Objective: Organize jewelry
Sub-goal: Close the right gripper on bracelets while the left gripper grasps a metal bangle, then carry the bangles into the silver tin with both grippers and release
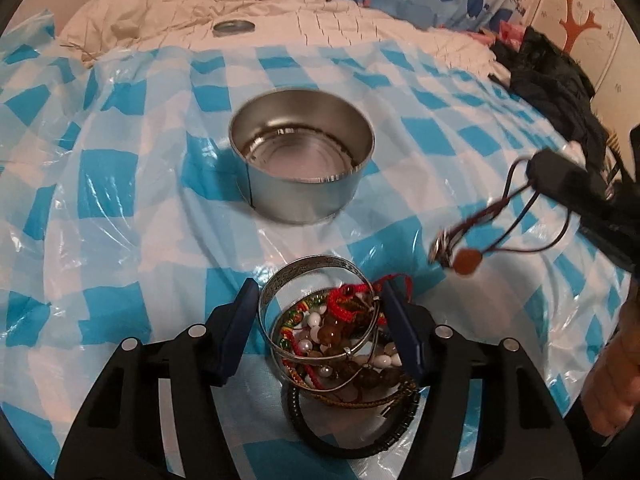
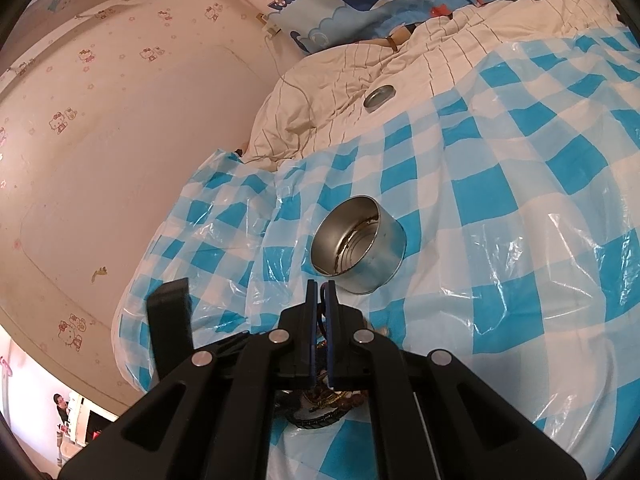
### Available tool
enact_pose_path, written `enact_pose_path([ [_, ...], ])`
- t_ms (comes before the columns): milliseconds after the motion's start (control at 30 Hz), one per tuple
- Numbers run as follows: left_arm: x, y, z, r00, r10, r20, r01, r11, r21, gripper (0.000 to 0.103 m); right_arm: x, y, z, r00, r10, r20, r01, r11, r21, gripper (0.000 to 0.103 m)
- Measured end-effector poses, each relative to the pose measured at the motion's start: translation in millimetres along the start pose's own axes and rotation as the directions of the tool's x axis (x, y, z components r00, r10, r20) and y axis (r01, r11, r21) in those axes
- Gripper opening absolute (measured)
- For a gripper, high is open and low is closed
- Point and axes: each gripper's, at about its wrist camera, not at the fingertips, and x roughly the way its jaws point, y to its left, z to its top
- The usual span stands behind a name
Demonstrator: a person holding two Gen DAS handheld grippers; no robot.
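Right gripper (image 2: 320, 284): jaws clenched on one dark cord necklace (image 1: 520, 216), which hangs in loops below the tips with one orange bead and one small metal charm at its low end. Left gripper (image 1: 320, 304): jaws released, standing either side of the jewelry heap (image 1: 340, 340) without pinching it. One open round tin (image 1: 302, 160) sits ahead of both jaw pairs, empty; one lid (image 1: 233, 27) lies well beyond it on the bedding. Heap count: two silver bangles, one black band, and a tangle of bead strings and red cords (too knotted to number). Risks, as judged: the swinging cord may catch the tin rim or drape outside; the soft plastic sheet (image 1: 120, 200) may let the tin tip; closing the left jaws on the tangle may lift several pieces together.
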Motion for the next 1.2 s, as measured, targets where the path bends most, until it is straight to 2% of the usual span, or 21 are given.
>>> enact_pose_path([
  [167,-18.6,4.8,9.8,0.998,-0.033,0.052,0.034,0.999,-0.018,0.059,-1.4,2.4,0.2,1.000,-0.002,0.008,0.002,1.000,-0.007,0.004],
  [233,-27.9,7.6,20.9,0.994,-0.052,0.095,0.055,0.998,-0.029,0.059,-4.3,4.9,1.1,1.000,-0.006,0.019,0.006,1.000,-0.015,0.004],
  [400,-27.4,10.0,56.5,0.987,-0.047,0.153,0.053,0.998,-0.034,0.059,-7.9,7.9,2.1,0.999,-0.010,0.033,0.011,1.000,-0.027,0.004],
  [567,0.5,6.1,89.4,0.987,-0.051,0.155,0.058,0.997,-0.042,0.060,-8.3,7.3,2.2,0.999,-0.009,0.035,0.009,1.000,-0.024,0.004],
  [700,29.7,15.7,105.4,0.994,-0.003,0.106,0.012,0.997,-0.079,0.060,-7.2,8.5,2.8,0.999,-0.015,0.035,0.016,0.999,-0.033,0.004],
  [767,29.0,25.0,104.3,0.995,-0.011,0.100,0.023,0.994,-0.111,0.061,-5.6,9.2,4.4,0.999,-0.018,0.033,0.019,0.999,-0.037,0.004],
  [867,11.8,39.7,104.6,0.990,-0.044,0.132,0.066,0.985,-0.161,0.072,-2.1,15.9,10.7,0.999,-0.016,0.033,0.018,0.998,-0.057,0.004],
  [967,-18.4,55.9,98.9,0.982,-0.010,0.187,0.051,0.975,-0.217,0.082,5.5,27.2,19.5,1.000,0.001,0.025,0.001,0.997,-0.080,0.004],
  [1033,-37.6,68.9,89.4,0.978,0.018,0.206,0.040,0.961,-0.273,0.084,14.3,37.7,29.5,0.999,0.019,0.026,-0.016,0.995,-0.100,0.004],
  [1133,-56.6,80.7,63.5,0.977,0.082,0.196,-0.014,0.945,-0.327,0.087,32.6,48.9,47.6,0.999,0.039,0.034,-0.034,0.993,-0.112,0.004],
  [1200,-57.8,80.5,45.5,0.980,0.113,0.166,-0.053,0.943,-0.328,0.089,49.5,51.2,58.3,0.999,0.035,0.031,-0.031,0.993,-0.115,0.004],
])
